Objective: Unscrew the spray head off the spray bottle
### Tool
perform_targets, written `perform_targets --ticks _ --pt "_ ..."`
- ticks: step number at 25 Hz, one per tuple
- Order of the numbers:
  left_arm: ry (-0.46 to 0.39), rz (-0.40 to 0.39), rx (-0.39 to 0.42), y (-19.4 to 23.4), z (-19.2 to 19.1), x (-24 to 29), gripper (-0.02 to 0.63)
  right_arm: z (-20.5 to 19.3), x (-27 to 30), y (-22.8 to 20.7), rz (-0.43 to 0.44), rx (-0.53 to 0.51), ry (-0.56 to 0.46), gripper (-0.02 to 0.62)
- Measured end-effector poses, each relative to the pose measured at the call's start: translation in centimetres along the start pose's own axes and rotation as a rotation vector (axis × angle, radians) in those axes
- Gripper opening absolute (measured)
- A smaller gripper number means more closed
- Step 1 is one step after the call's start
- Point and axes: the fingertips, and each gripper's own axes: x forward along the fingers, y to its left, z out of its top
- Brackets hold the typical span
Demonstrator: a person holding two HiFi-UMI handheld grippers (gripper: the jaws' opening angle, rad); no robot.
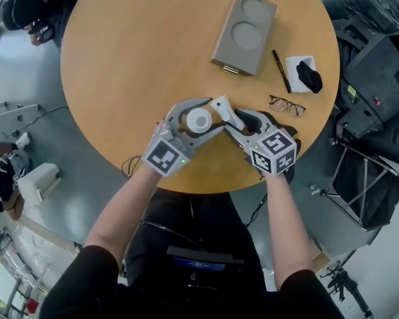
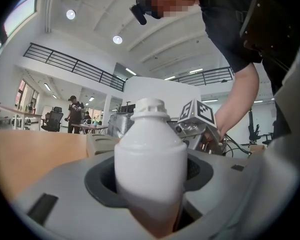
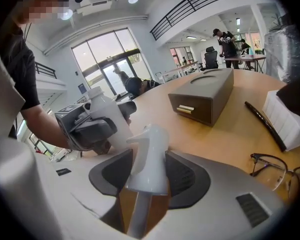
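Observation:
My left gripper (image 1: 194, 119) is shut on the white spray bottle (image 1: 200, 119), whose threaded neck (image 2: 150, 109) stands bare with no head on it. In the left gripper view the bottle (image 2: 150, 159) fills the space between the dark pads. Just to its right, my right gripper (image 1: 236, 119) is shut on the white spray head (image 1: 225, 109), which is off the bottle. The right gripper view shows the spray head (image 3: 149, 159) clamped between the pads, its dip tube (image 3: 136, 219) running down. Bottle (image 3: 109, 116) and left gripper (image 3: 87, 129) show beyond it, apart from the head.
On the round wooden table (image 1: 133, 65) lie a grey box with two round recesses (image 1: 245, 32), a black pen (image 1: 280, 70), a white block with a black object on it (image 1: 304, 75) and a pair of glasses (image 1: 287, 105). The table's near edge runs just below the grippers.

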Motion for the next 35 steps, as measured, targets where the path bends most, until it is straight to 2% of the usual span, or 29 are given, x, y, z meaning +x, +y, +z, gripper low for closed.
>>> perform_targets --ticks 7,20,24,26,35 --pt "0.073 -0.017 0.03 0.1 -3.3 0.8 0.287 -0.6 1.0 -1.1 -0.031 0.01 -0.02 0.232" --pt "0.166 -0.034 0.012 0.5 -5.0 1.3 0.314 -0.8 1.1 -1.8 -0.031 0.006 -0.003 0.238" --pt "0.149 -0.038 0.021 0.6 -4.6 0.8 0.357 -1.0 1.3 -1.7 -0.038 -0.017 0.007 0.238" --pt "0.132 -0.04 0.035 0.7 -4.0 0.3 0.359 -0.8 1.4 -1.6 -0.044 -0.027 0.006 0.238" --pt "0.153 -0.045 0.048 0.2 -3.5 -0.5 0.36 -1.1 1.8 -0.9 -0.06 -0.062 0.036 0.244"
